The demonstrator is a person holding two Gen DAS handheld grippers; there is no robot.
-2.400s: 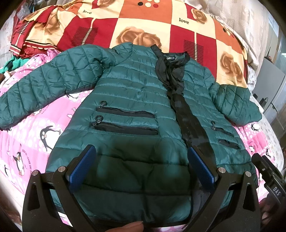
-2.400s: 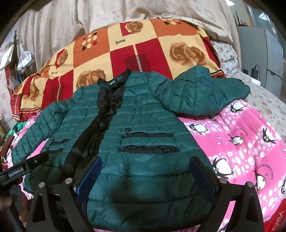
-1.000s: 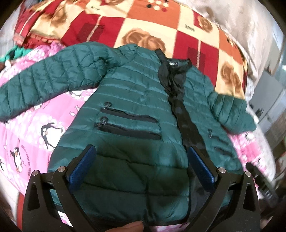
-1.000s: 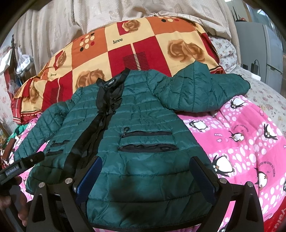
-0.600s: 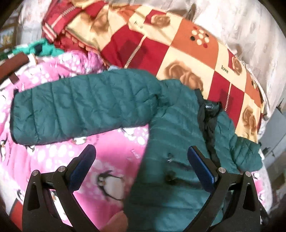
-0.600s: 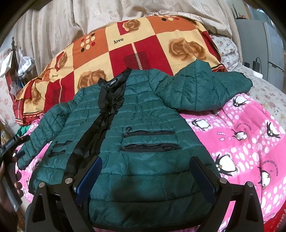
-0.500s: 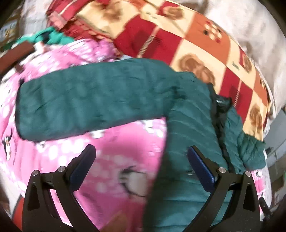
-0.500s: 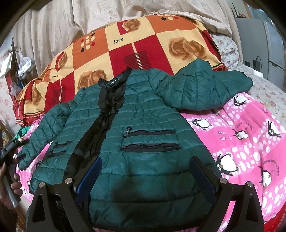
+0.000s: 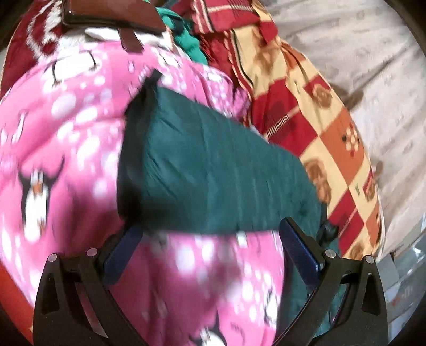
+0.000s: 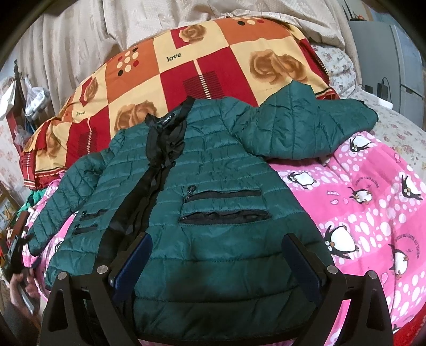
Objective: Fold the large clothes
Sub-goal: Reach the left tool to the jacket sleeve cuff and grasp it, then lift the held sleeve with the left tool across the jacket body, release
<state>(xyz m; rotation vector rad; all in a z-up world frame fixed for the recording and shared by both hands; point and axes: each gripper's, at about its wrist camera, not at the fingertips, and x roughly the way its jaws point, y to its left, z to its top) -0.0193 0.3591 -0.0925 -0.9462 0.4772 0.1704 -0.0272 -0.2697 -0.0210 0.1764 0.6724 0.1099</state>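
A dark green quilted jacket (image 10: 213, 186) with a black front placket lies face up on a pink penguin blanket (image 10: 372, 202). Both sleeves are spread out to the sides. My right gripper (image 10: 215, 263) is open and empty over the jacket's lower hem. My left gripper (image 9: 210, 255) is open and empty just in front of the left sleeve (image 9: 207, 170), near its cuff end; this view is blurred. The left gripper also shows at the far left edge of the right wrist view (image 10: 16, 255), beside the sleeve cuff.
A red, orange and cream rose-patterned quilt (image 10: 213, 66) lies behind the jacket. Beige curtain fabric (image 10: 80, 32) hangs at the back. A brown-strapped bag (image 9: 114, 16) and teal cloth (image 9: 189, 40) sit beyond the left sleeve. A grey cabinet (image 10: 386, 53) stands at the right.
My left gripper has swung left from over the jacket's hem to the left sleeve's cuff end. The right gripper has stayed still over the hem. Both stay open.
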